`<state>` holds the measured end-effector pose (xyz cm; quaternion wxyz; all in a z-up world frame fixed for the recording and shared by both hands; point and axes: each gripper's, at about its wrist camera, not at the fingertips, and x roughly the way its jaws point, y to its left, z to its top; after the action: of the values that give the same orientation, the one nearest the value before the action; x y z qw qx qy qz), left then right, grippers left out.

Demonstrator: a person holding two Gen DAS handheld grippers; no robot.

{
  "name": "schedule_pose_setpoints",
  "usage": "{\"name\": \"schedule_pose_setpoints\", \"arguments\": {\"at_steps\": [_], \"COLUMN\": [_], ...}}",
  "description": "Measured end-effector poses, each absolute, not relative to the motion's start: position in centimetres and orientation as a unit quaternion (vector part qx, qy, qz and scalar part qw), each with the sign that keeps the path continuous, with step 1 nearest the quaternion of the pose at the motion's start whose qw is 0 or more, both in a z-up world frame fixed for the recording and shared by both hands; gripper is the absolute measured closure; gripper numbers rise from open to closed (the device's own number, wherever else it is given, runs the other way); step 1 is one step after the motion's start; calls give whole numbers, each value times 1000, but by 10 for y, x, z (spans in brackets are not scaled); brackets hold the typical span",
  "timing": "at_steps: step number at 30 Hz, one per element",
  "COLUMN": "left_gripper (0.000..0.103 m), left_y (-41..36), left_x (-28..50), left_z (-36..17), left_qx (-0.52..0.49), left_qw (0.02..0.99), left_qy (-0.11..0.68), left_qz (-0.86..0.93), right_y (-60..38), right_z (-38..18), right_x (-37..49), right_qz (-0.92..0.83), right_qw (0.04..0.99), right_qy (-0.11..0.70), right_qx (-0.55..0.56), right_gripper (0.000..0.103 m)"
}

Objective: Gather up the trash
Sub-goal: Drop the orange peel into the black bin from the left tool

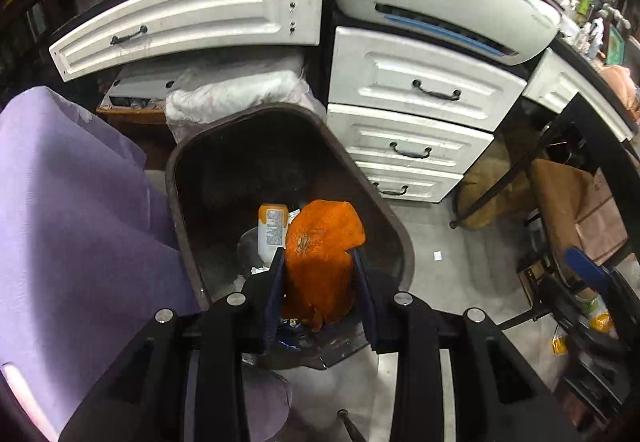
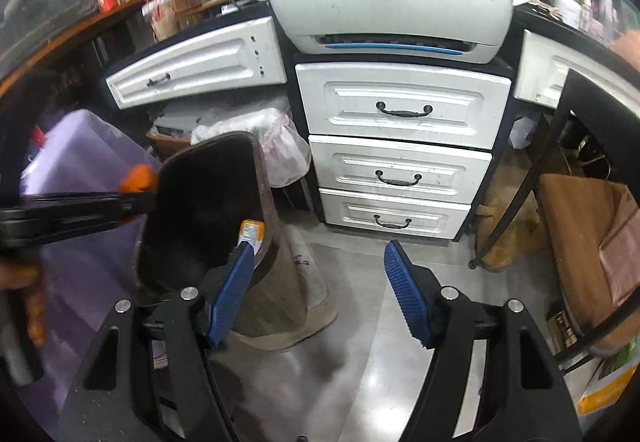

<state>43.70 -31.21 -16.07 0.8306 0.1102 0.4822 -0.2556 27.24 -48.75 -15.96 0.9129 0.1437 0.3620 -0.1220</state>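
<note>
A cluttered workroom has a grey concrete floor (image 2: 360,322) and a white chest of three drawers with dark handles (image 2: 400,162), topped by a grey-white printer (image 2: 392,14). In front of the drawers stands a dark brown oblong plastic trash bin (image 1: 400,238), with a purple cloth (image 1: 72,222) draped just beside it. The left gripper (image 1: 319,262) is clamped on a rough orange peel-like scrap (image 1: 320,242) and points down over the bin's open mouth. Inside the bin lies a small white bottle with an orange cap (image 1: 272,230). The right gripper (image 2: 320,282) hangs beside the bin, over the bare floor, its blue ribbed fingers (image 2: 408,298) wide apart with nothing between them.
</note>
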Motion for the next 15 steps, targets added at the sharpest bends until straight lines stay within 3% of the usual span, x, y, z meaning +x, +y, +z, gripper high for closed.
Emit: {"name": "schedule_pose_setpoints", "arguments": {"at_steps": [2, 6, 10, 15], "left_gripper": [65, 35, 27, 27], "left_y": [-315, -320, -319, -311], "left_x": [439, 441, 441, 435], "left_z": [-164, -167, -163, -135], "left_qx": [116, 127, 131, 89], "left_qw": [833, 839, 846, 855], "left_qy": [478, 467, 455, 436], "left_qz": [-254, -246, -245, -266], "right_y": [-488, -492, -498, -502], "right_z": [-158, -159, -161, -154], "right_x": [261, 244, 233, 225], "right_qz": [-122, -125, -131, -143], "right_qw": [915, 914, 912, 915], "right_qy": [354, 350, 347, 331], "right_qx": [151, 166, 176, 179], "right_gripper": [34, 34, 34, 34]}}
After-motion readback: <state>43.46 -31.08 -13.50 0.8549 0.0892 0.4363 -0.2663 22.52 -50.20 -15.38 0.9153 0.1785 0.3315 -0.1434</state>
